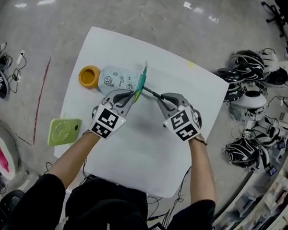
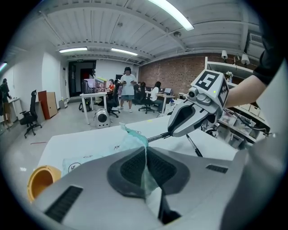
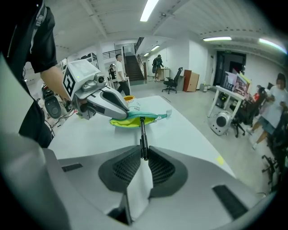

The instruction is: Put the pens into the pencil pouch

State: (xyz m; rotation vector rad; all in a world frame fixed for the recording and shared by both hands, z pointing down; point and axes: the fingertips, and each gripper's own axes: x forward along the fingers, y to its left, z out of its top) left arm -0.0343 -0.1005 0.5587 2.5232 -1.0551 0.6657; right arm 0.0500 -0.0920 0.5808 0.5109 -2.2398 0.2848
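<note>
Meanwhile, the left tool point(image 1: 134, 96) is pinching the rim of the pencil pouch point(image 1: 116, 79) on the table's point(image 1: 145, 149) far left, seemingly holding its mouth open as the right tool point(image 1: 163, 98), clamping a black pen point(image 1: 151, 92), is aiming it inside.

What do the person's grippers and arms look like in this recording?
The left gripper and right gripper have smooth light-grey shells that taper toward the jaws, with dark ribbed pads inside. Each carries a white cube printed with black square markers. The person wears a black top with short sleeves.
</note>
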